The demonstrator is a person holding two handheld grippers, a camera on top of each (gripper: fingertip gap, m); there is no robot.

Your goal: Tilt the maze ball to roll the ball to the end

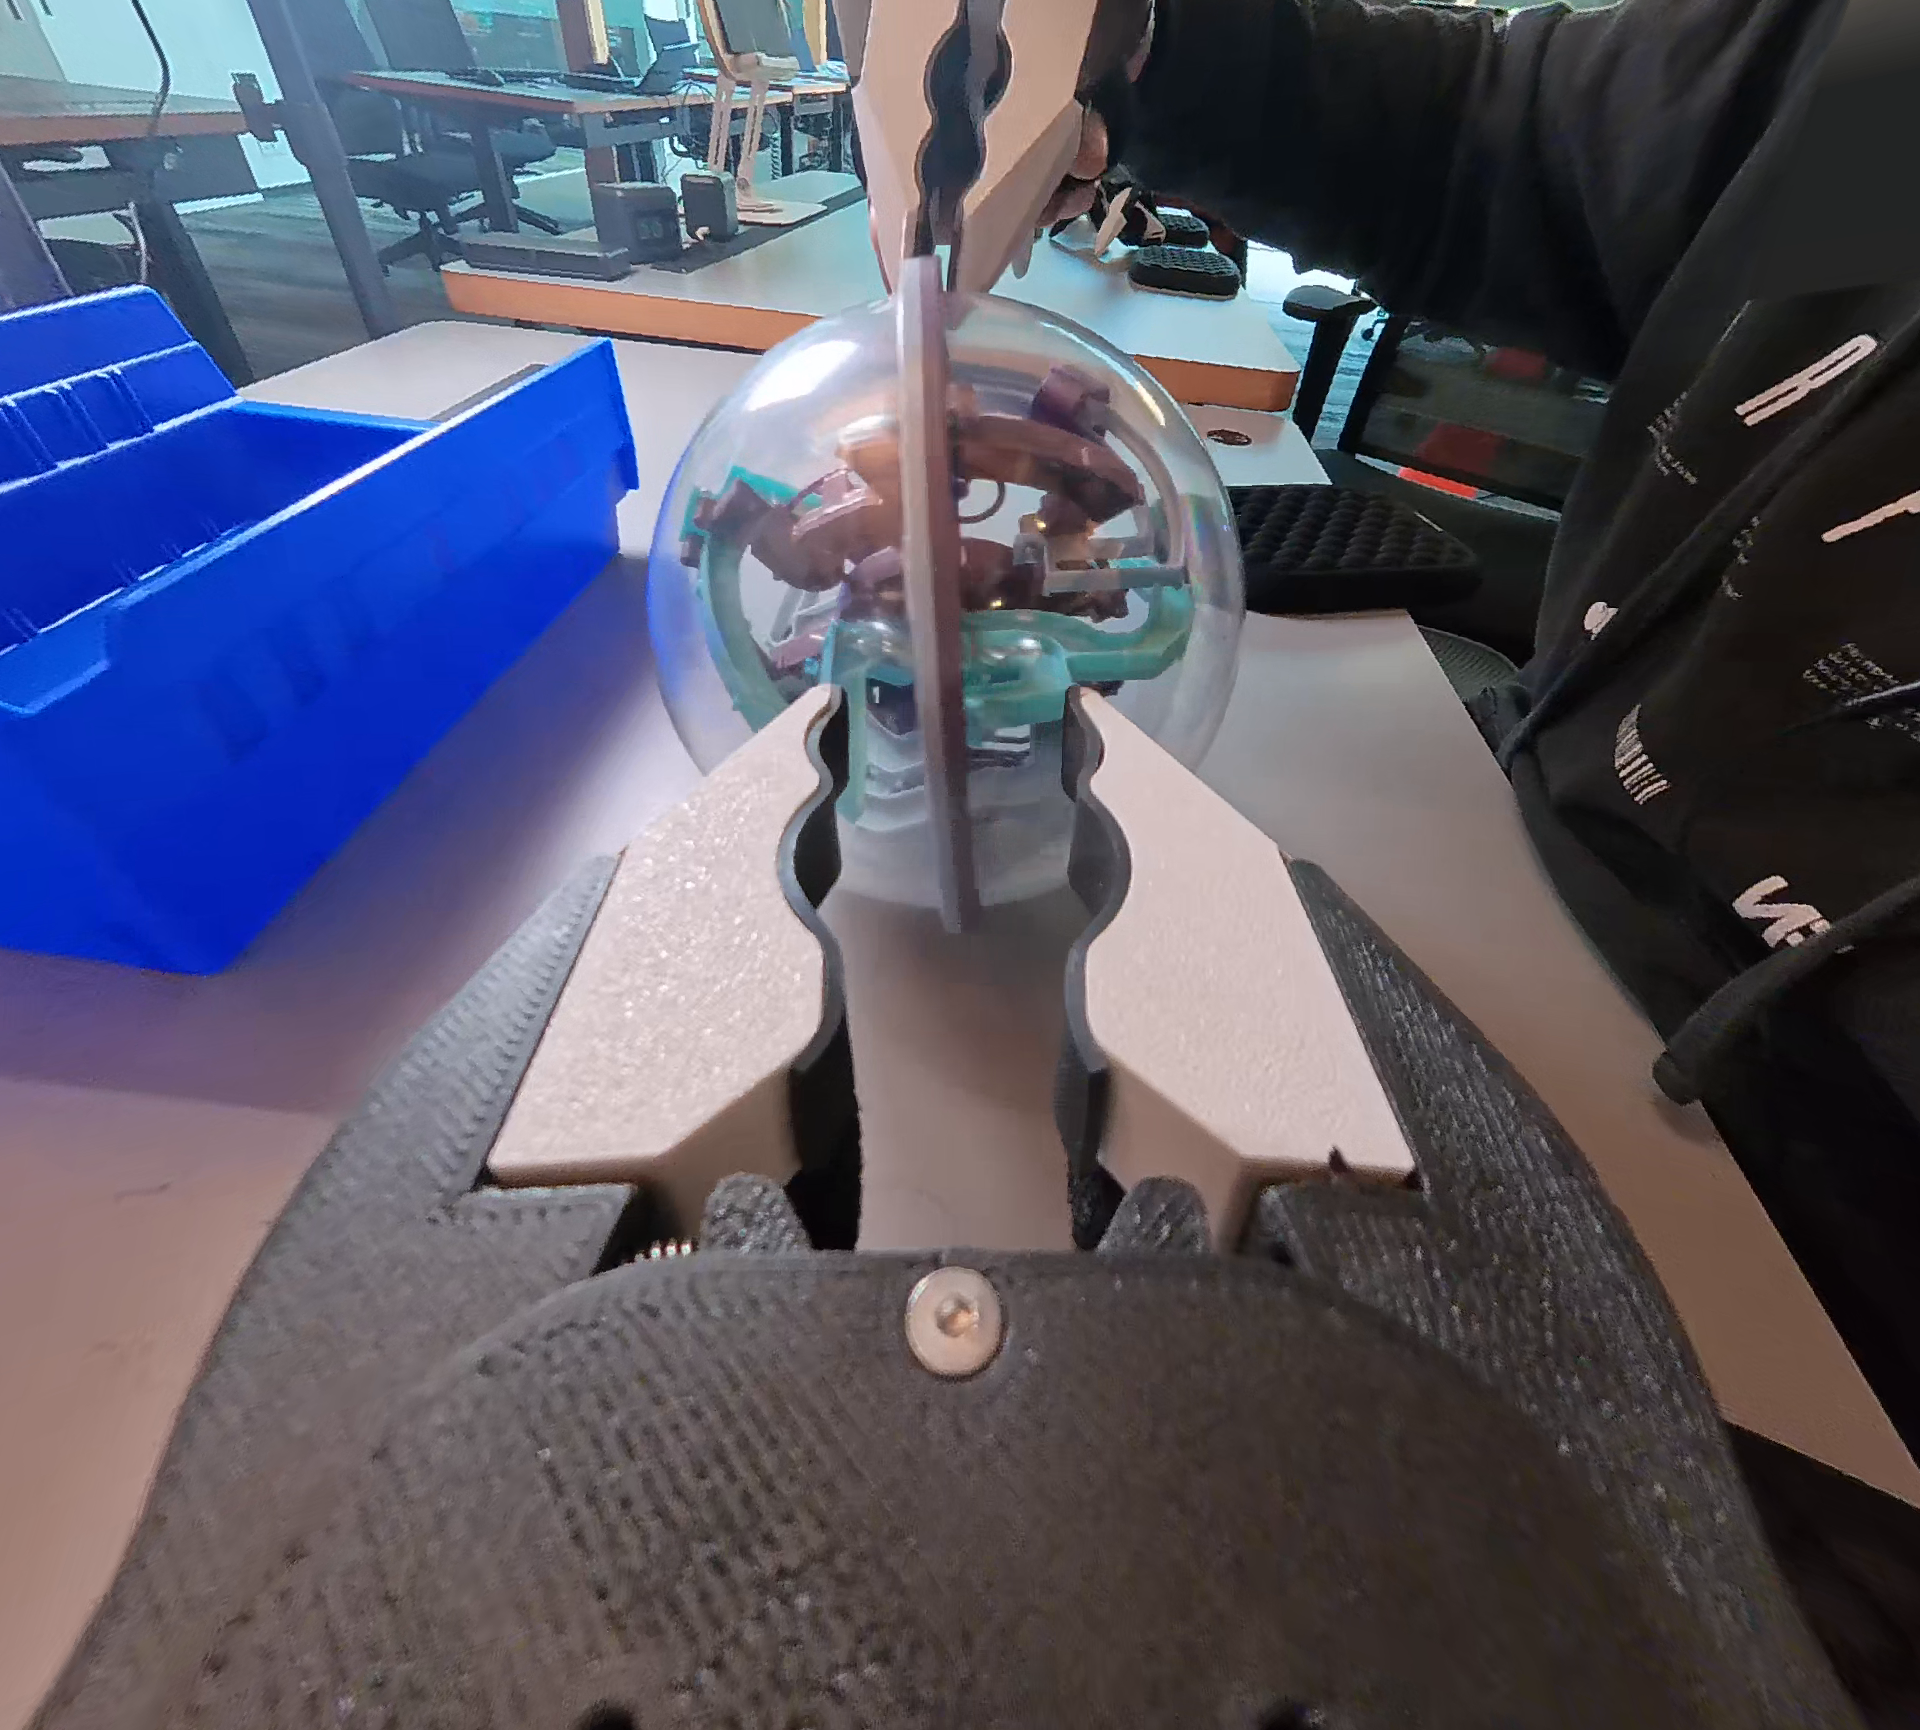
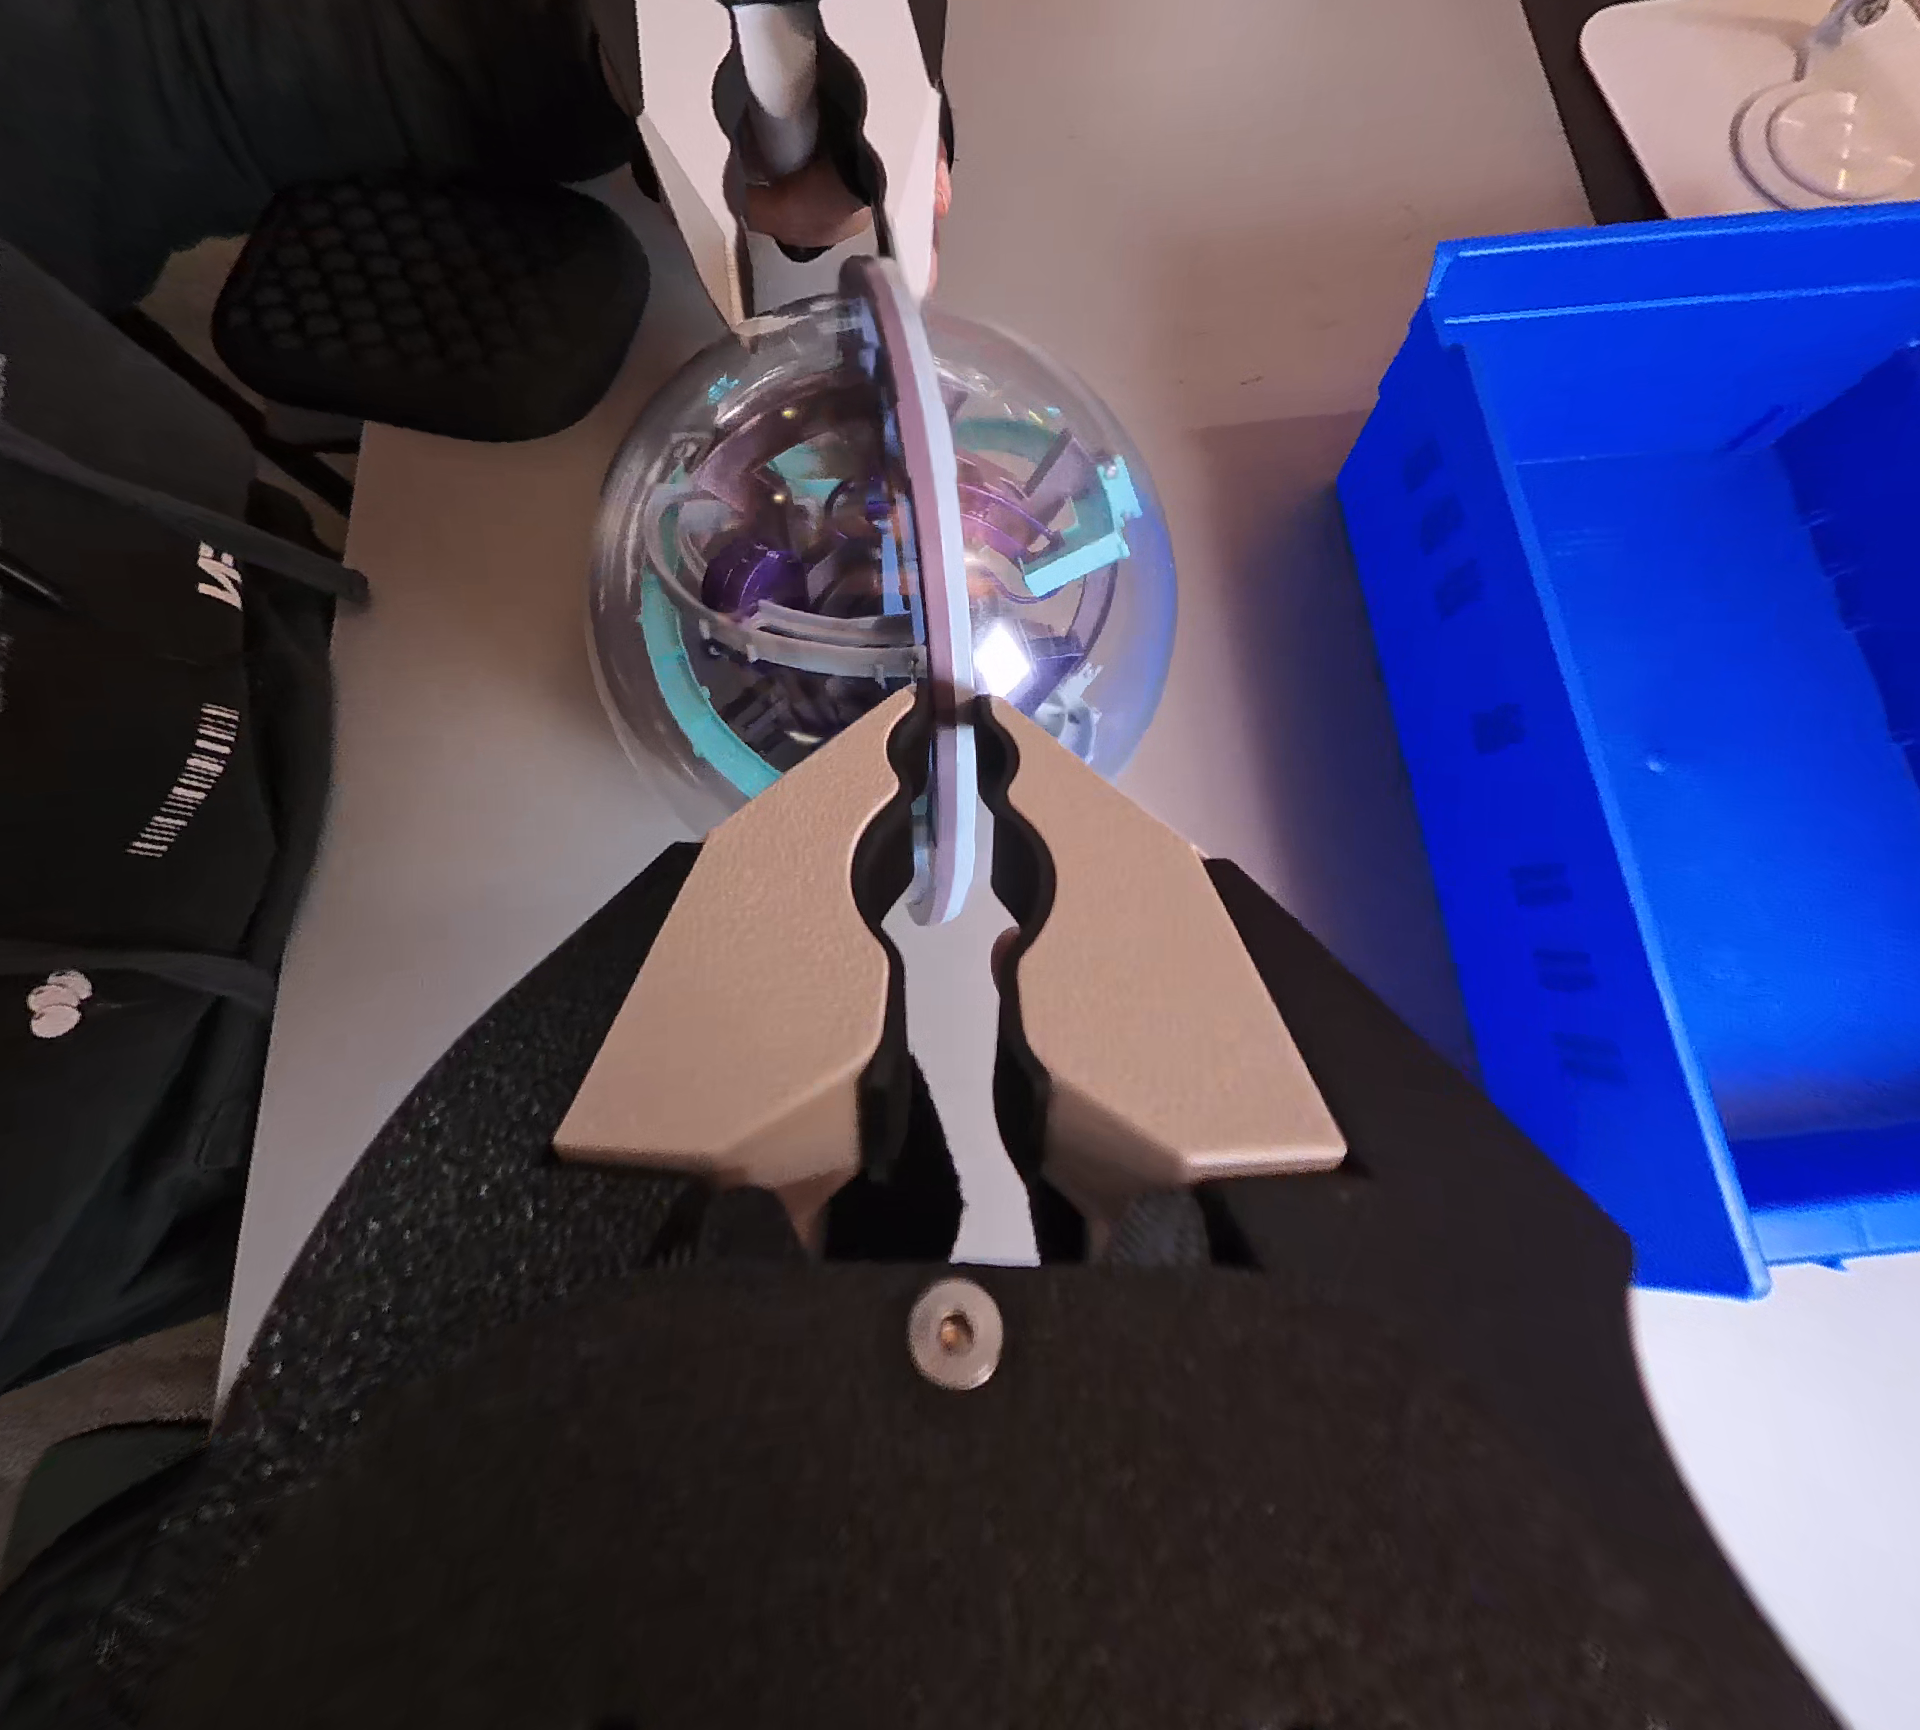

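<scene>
The maze ball (image 1: pixel 790 558) is a clear sphere with teal, purple and brown tracks inside and a flat grey ring (image 1: pixel 925 485) standing upright around it. My left gripper (image 1: pixel 951 704) is open and its fingers straddle the ring's near edge without touching it. My right gripper (image 1: pixel 940 267) comes from the far side and is shut on the ring's top edge. In the right wrist view the right gripper (image 2: pixel 948 704) pinches the ring (image 2: pixel 925 485) of the maze ball (image 2: pixel 748 558), and the left gripper (image 2: pixel 826 267) stands open opposite. I cannot make out the small ball inside.
A blue plastic bin (image 1: pixel 260 589) stands on the pale table (image 1: pixel 312 1109) beside the ball; it also shows in the right wrist view (image 2: pixel 1662 745). A person in a black hoodie (image 1: pixel 1714 537) is close by. A black chair armrest (image 2: pixel 426 309) sits at the table edge.
</scene>
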